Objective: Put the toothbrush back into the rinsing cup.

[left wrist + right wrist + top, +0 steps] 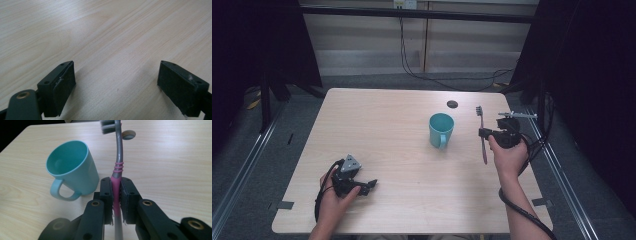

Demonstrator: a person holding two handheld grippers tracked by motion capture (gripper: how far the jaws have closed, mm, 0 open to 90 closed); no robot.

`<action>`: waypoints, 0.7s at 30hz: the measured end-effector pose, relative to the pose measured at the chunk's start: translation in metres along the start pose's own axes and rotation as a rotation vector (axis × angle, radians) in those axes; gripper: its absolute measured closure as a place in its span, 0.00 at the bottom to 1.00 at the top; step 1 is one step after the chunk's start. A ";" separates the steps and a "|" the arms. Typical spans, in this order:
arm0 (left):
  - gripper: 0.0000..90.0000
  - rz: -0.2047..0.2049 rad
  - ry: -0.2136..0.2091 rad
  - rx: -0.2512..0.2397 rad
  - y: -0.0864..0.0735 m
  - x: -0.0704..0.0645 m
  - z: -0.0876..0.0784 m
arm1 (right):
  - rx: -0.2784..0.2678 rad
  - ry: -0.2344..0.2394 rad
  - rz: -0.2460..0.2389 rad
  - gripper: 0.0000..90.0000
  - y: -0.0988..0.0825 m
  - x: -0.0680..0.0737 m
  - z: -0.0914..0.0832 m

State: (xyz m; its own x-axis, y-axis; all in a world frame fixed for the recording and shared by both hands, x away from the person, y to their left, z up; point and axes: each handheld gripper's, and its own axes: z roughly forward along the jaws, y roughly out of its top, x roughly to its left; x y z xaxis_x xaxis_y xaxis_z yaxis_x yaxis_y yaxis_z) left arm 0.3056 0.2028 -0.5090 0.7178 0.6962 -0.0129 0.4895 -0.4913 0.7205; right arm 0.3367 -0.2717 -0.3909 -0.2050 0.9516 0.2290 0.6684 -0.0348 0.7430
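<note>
Your right gripper (116, 197) clamps the toothbrush (118, 157), long axis running near to far, with the mug (72, 168) just left of it.

Light wooden tabletop (402, 150) evenly lit from overhead; surroundings dark, near black at both sides. Soft shadows under the left gripper's (116, 87) black jaws. Mild sheen on wood in left gripper view. Grey-and-pink toothbrush (117, 170) head blurred at top; right gripper view's foreground soft.
</note>
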 end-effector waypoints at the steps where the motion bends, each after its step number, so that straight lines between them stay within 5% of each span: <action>1: 0.16 -0.001 -0.002 0.002 0.000 0.000 0.000 | -0.011 0.000 0.000 0.91 0.001 0.001 0.000; 21: 0.16 -0.001 -0.001 0.002 0.000 0.000 0.000 | -0.155 0.035 -0.015 0.91 0.010 0.011 -0.006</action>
State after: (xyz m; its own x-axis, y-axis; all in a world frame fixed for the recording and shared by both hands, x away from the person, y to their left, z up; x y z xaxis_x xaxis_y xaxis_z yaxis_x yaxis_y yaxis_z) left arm 0.3055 0.2028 -0.5089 0.7181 0.6958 -0.0145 0.4908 -0.4915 0.7194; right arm 0.3370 -0.2631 -0.3775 -0.2412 0.9411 0.2370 0.5473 -0.0697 0.8340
